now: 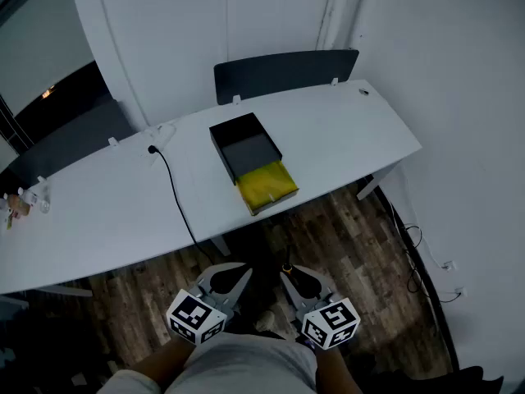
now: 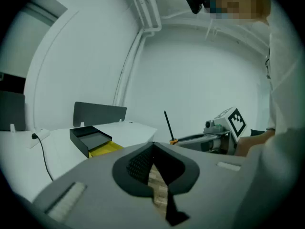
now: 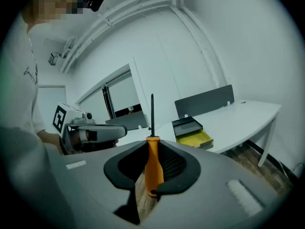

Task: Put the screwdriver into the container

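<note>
The container (image 1: 250, 158) is a black open box with a yellow part at its near end, standing on the white table (image 1: 344, 138); it also shows in both gripper views (image 2: 90, 140) (image 3: 190, 129). My right gripper (image 1: 293, 279) is held low over the wooden floor, short of the table. It is shut on the orange handle of the screwdriver (image 3: 153, 168), whose black shaft points up and forward (image 2: 168, 124). The left gripper (image 1: 236, 279) hangs beside it, jaws together, nothing held (image 2: 153, 145).
A black cable (image 1: 172, 189) runs across the table and off its front edge. A dark panel (image 1: 283, 71) stands behind the table. Small items (image 1: 18, 203) sit at the table's far left. Loose cables (image 1: 414, 249) lie on the floor at the right, near the wall.
</note>
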Tool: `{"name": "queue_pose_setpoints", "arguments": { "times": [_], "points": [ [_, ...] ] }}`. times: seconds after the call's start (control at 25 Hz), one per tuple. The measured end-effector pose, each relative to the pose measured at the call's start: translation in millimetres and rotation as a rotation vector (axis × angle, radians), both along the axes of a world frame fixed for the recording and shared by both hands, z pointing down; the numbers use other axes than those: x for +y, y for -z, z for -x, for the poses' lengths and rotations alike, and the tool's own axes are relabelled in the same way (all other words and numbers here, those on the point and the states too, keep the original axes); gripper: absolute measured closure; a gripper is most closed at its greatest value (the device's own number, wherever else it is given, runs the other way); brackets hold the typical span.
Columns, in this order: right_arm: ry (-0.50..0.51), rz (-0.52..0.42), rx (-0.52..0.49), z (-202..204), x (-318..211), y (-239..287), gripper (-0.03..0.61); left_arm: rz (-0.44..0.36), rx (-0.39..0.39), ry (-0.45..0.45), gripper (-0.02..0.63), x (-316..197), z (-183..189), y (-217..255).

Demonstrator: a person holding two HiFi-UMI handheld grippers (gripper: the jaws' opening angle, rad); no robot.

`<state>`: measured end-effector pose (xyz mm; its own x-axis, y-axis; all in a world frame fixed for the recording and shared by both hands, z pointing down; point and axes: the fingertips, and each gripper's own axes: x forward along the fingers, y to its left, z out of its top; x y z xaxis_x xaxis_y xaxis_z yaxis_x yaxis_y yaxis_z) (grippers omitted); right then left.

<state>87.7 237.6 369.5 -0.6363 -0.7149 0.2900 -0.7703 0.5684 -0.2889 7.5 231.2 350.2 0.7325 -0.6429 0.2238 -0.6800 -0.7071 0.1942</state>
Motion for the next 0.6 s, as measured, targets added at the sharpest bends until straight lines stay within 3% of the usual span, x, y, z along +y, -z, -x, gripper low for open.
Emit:
{"name": "queue_pose_setpoints", "arguments": {
  "times": [0.6],
  "points": [
    [0.031, 0.0, -0.039, -2.9, 8.0, 3.5, 0.491, -0.013, -0.006, 0.017, 0.614, 3.8, -7.3, 3.8]
  ]
}}
